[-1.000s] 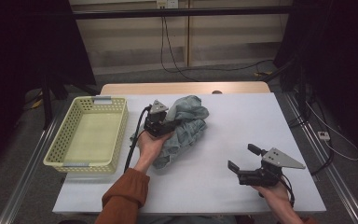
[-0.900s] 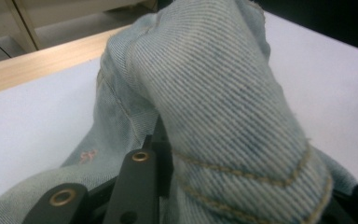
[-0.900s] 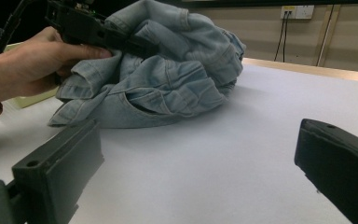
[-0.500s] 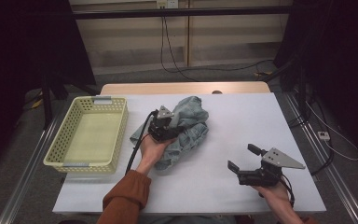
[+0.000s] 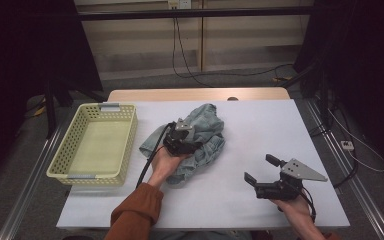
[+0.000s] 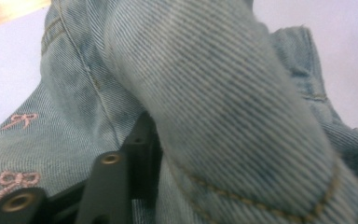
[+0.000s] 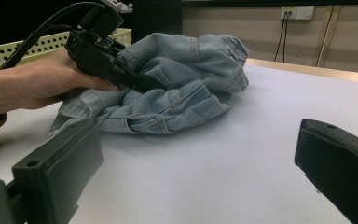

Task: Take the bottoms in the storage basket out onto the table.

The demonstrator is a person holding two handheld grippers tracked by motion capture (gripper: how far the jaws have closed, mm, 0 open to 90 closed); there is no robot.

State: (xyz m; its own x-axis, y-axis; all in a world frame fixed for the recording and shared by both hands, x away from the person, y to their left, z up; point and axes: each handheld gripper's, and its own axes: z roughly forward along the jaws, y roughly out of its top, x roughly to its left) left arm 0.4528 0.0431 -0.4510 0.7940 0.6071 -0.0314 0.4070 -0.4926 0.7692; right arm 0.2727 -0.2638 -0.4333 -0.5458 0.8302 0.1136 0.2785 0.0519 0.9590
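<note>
Faded twill denim garment (image 5: 200,137), pink embroidery; matt white table (image 5: 260,125); perforated plastic basket (image 5: 125,145).

The jeans (image 5: 197,140) lie bunched on the desk (image 5: 260,125), near its middle. The basket (image 5: 92,145) stands on the desk's left part, just beside the jeans. The left gripper (image 5: 182,140) rests on top of the jeans. The right gripper (image 5: 265,175) sits over the desk's near right part, well apart from the jeans.
</note>
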